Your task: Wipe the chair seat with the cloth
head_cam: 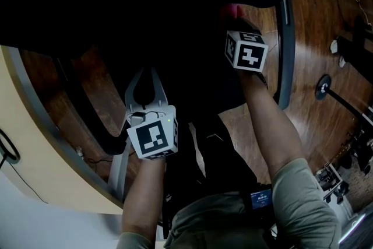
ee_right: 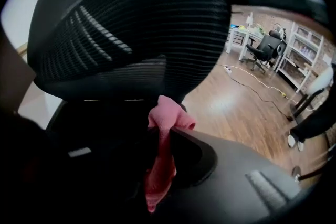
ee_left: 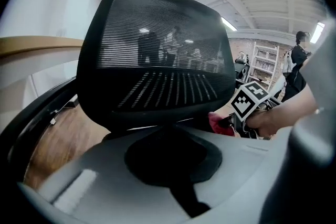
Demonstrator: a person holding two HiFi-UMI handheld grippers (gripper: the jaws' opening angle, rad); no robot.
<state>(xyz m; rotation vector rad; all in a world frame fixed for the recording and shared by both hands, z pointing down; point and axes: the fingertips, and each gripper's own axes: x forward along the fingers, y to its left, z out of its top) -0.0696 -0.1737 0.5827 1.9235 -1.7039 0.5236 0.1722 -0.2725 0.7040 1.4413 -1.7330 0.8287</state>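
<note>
The black office chair fills the top of the head view, its dark seat (head_cam: 175, 20) under both grippers. Its mesh backrest (ee_left: 152, 50) (ee_right: 131, 23) rises just ahead of each gripper. My right gripper (head_cam: 239, 23) (ee_right: 160, 134) is shut on a pink cloth (head_cam: 233, 9) (ee_right: 163, 160), which bunches above the jaws and hangs down between them over the seat's back. From the left gripper view the cloth (ee_left: 220, 124) and right gripper (ee_left: 231, 120) show at the right. My left gripper (head_cam: 150, 72) (ee_left: 170, 136) hovers over the seat's front left, jaws together, holding nothing.
Wooden floor (head_cam: 315, 20) lies to the right, with a black stand base (head_cam: 323, 86) on it. A pale curved desk edge (head_cam: 35, 143) runs along the left. Another office chair (ee_right: 265, 47) and shelving (ee_right: 304, 55) stand far off; a person (ee_left: 296, 60) stands in the background.
</note>
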